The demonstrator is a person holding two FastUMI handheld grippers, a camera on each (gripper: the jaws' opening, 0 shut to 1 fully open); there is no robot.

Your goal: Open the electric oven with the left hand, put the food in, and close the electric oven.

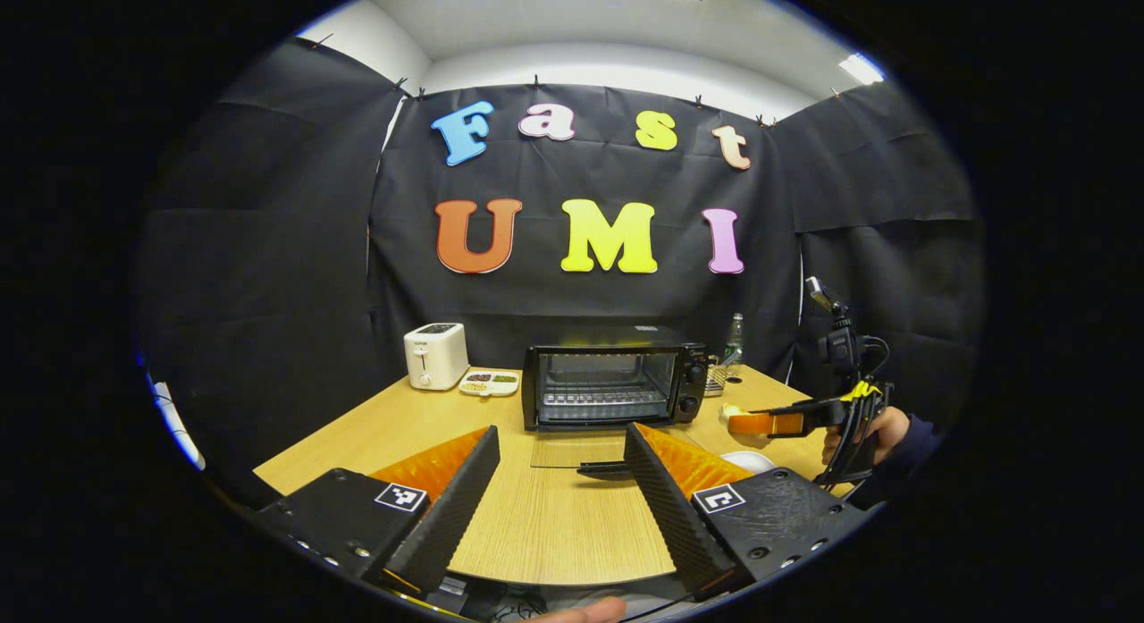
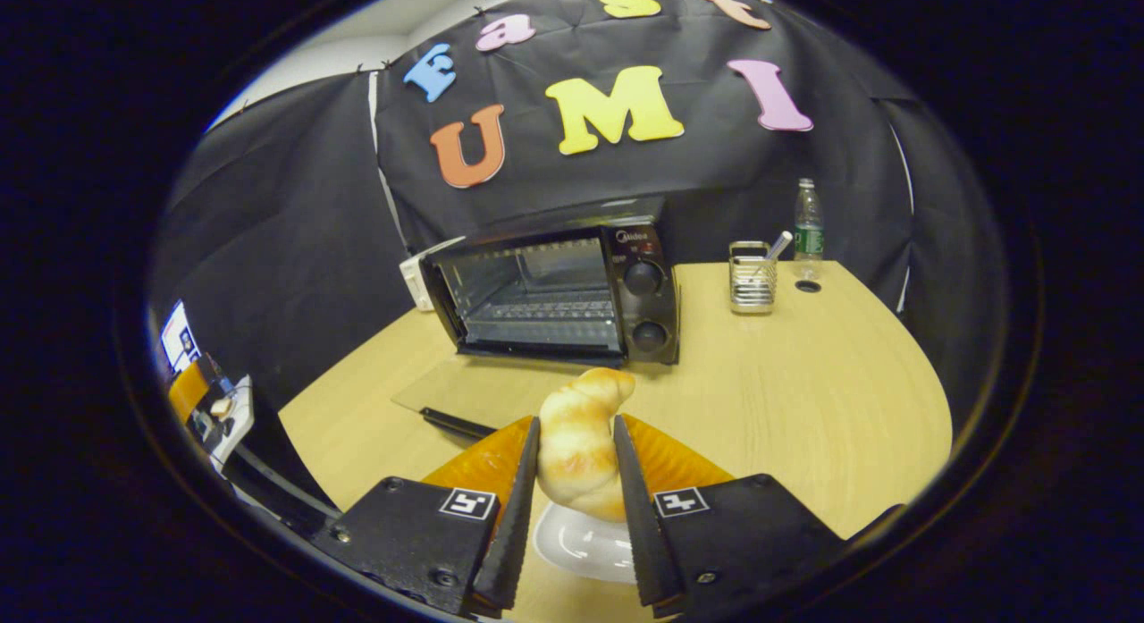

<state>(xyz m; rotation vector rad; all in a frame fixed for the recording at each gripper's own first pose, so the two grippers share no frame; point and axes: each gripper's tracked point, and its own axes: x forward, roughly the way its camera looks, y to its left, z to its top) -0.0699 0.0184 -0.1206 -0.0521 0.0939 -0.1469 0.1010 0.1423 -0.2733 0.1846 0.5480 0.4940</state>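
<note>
The right tongs are clamped on the bread roll above a white plate. The left tongs are spread wide over bare tabletop. The oven stands beyond, its door lowered flat.

A staged recording booth: black cloth walls surround a wooden table with kitchen appliances.
</note>
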